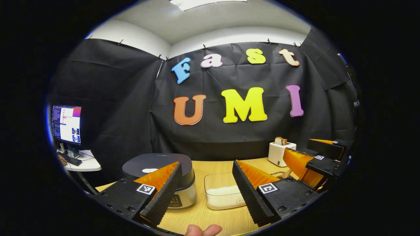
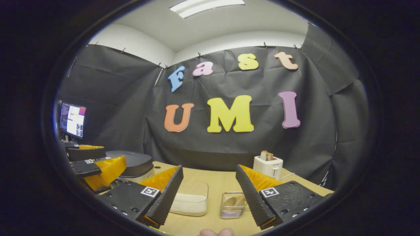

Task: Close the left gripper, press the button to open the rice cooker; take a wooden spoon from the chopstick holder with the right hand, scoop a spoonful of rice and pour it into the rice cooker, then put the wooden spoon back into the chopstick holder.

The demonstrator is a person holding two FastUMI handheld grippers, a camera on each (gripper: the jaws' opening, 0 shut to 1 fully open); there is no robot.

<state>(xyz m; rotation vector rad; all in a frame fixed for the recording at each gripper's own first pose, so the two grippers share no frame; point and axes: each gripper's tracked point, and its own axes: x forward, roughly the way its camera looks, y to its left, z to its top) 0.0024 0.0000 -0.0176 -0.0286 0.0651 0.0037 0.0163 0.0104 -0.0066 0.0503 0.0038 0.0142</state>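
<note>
Both grippers hung above the wooden table, jaws spread wide, nothing between them.

In the left gripper view the left gripper [image 1: 206,186] framed a clear rice container [image 1: 223,195] at 6 o'clock, with the lid-down rice cooker [image 1: 159,167] at 7 o'clock behind one finger, the toaster [image 1: 281,152] at 4 o'clock, and the right gripper [image 1: 315,160] beside it. In the right gripper view the right gripper [image 2: 208,193] stood over the table [image 2: 213,178]; the wire chopstick holder [image 2: 233,205] with the wooden spoon [image 2: 231,201] lay at 6 o'clock, the left gripper [image 2: 95,167] at 8 o'clock. A monitor [image 1: 66,124] glowed at 9 o'clock.
</note>
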